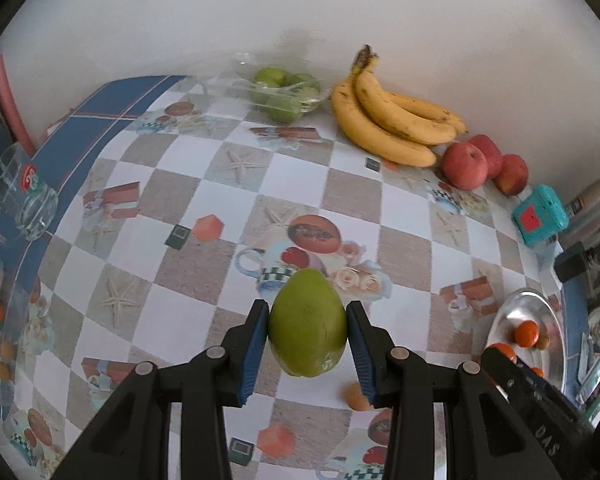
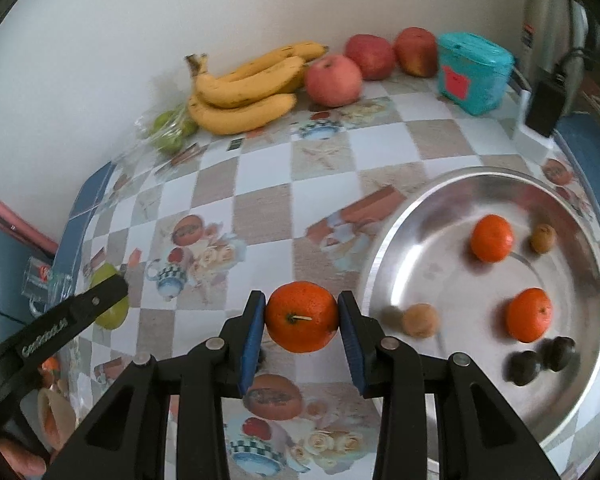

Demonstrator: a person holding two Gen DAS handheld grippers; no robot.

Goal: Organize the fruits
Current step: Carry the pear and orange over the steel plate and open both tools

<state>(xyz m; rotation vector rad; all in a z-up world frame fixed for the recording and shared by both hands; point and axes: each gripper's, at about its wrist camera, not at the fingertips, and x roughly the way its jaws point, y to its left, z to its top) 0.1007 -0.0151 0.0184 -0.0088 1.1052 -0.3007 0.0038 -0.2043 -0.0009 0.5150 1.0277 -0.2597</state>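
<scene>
My left gripper squeezes a green mango, my right gripper an orange (both lifted clear for sorting).

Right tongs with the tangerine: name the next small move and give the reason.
Probably carry the tangerine rightward over the metal tray and lower it there. The right tongs grip it clear of the tablecloth, the tray beside it already holds two tangerines, and bare metal shows near its left rim.

Both wrist views angled steeply down, close over table, sharing bananas
</scene>
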